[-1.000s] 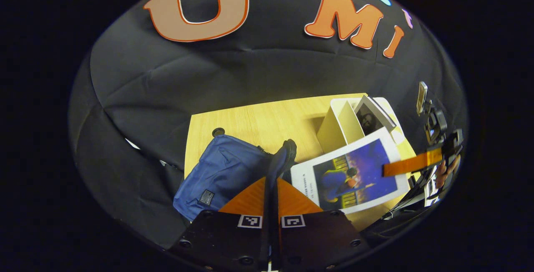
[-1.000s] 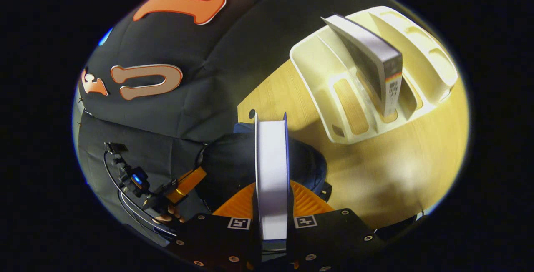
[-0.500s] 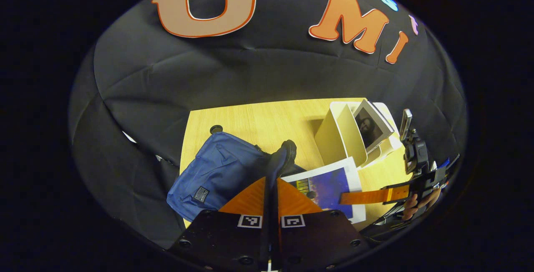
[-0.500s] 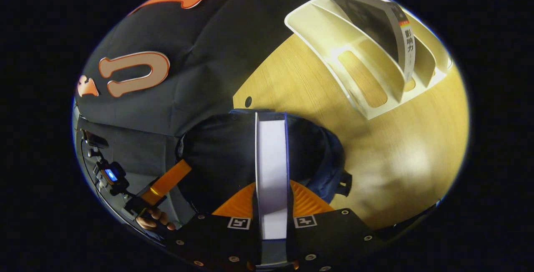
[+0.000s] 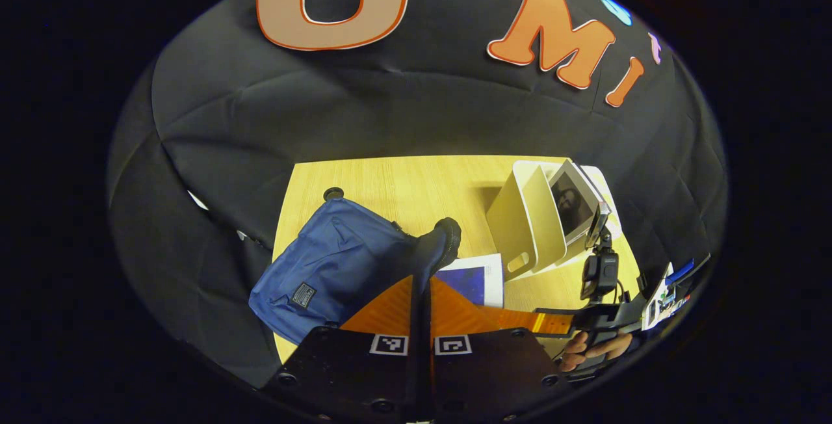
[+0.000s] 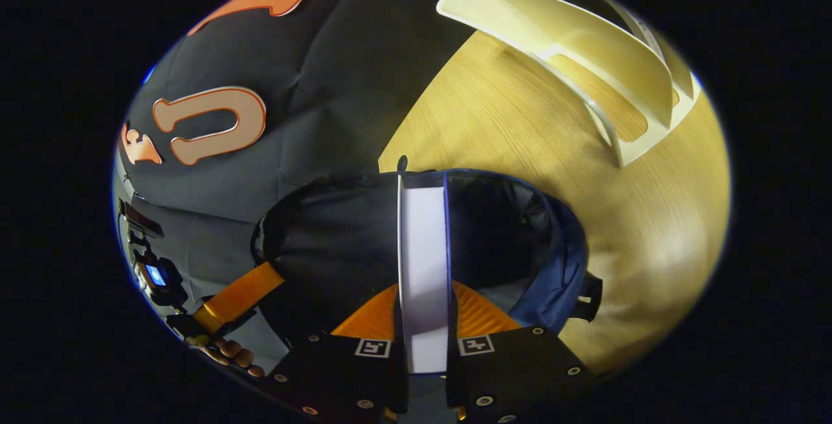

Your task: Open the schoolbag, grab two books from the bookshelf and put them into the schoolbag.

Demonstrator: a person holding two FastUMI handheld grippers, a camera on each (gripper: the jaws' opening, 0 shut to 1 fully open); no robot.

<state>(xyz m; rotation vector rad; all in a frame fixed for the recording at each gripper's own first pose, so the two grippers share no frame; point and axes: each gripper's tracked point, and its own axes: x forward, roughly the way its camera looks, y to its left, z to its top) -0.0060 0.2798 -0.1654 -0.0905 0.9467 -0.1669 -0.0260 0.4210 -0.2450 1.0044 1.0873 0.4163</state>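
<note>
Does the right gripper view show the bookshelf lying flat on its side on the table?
No: the bookshelf stands upright on the table, its dividers pointing up.

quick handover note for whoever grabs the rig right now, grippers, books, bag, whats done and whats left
Left gripper: shut on the schoolbag rim, holding the mouth open.
Right gripper: shut on the first book, edge-on, its front end inside the bag opening.
Second book leans in the bookshelf on the table.
Done: bag open, first book taken from the shelf.
Left: release book one inside, fetch and pack the second.
</note>
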